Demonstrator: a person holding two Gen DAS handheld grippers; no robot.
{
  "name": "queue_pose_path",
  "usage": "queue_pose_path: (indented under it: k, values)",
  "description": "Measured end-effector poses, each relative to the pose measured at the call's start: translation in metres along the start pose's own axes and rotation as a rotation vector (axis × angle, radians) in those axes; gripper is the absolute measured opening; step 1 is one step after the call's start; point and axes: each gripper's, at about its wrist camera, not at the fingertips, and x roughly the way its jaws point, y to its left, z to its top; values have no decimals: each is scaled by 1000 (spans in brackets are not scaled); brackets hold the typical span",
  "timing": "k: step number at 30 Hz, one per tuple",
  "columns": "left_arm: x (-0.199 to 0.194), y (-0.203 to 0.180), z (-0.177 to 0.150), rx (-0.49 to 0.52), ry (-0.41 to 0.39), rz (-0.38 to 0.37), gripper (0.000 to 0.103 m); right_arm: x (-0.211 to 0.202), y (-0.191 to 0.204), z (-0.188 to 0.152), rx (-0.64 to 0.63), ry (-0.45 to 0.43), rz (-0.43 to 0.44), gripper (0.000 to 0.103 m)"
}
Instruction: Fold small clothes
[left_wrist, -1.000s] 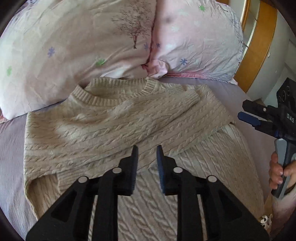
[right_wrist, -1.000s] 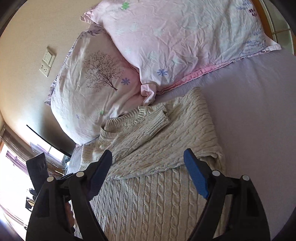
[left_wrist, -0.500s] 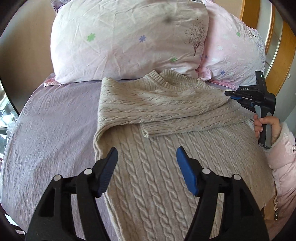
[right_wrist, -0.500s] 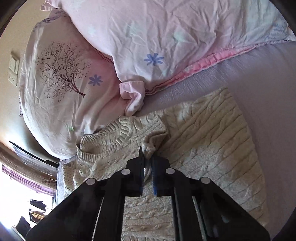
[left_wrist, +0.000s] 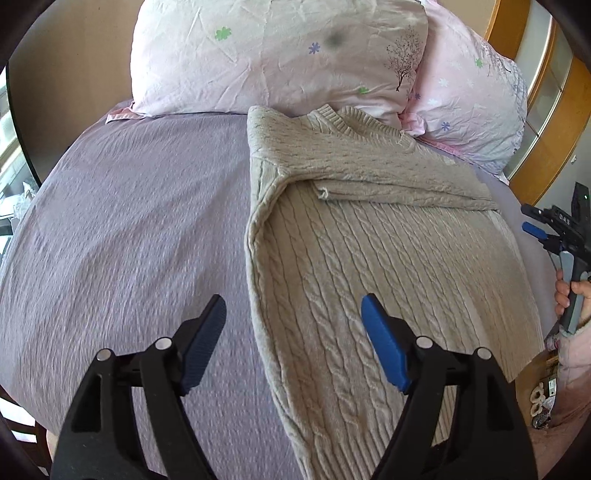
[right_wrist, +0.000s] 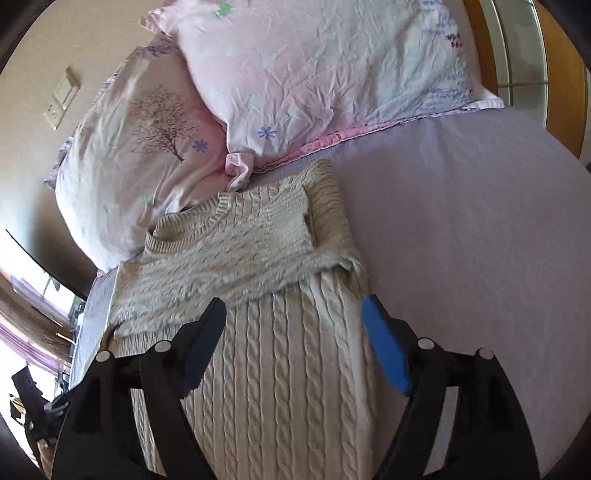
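Both sleeves lie folded across the cable-knit sweater (left_wrist: 388, 236) ahead. The left gripper (left_wrist: 293, 339) and right gripper (right_wrist: 293, 341) hover apart, holding nothing.

One partly legible marking

We make out small white characters, seemingly "DAS", on the black body of the right gripper (left_wrist: 536, 225) in the left wrist view; we find nothing else readable anywhere.
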Motion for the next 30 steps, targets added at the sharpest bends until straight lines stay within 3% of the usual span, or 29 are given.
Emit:
queue_pose_path:
  k: [6, 12, 15, 16, 17, 18, 22, 25, 30]
  values:
    - [3, -1, -40, -30, 55, -49, 75, -30, -34, -63, 34, 131, 53, 55]
    - [-13, -19, -74, -4, 8, -79, 73, -49, -33, -116, 4, 186, 153, 45]
    - [-20, -30, -89, 17, -8, -51, 58, -55, -28, -137, -3, 224, 238, 19]
    - [-22, -32, -91, 19, -8, -42, 45, -54, -28, -144, -7, 249, 269, 8]
    - [-22, -33, -93, 15, -1, -49, 20, -54, -27, -149, -11, 262, 288, 8]
    - [-22, -31, -92, -6, 18, -88, 9, -58, -25, -150, -19, 242, 304, 8]
    - [-23, -27, -70, -55, 10, -203, 9, -84, -14, -116, -2, 72, 457, 8]
    - [-27, -17, -20, -110, -53, -269, 9, -88, -2, -69, 7, -42, 501, 8]
    - [1, 1, 96, -194, -165, -180, 9, -30, 11, 28, 93, -153, 494, 8]
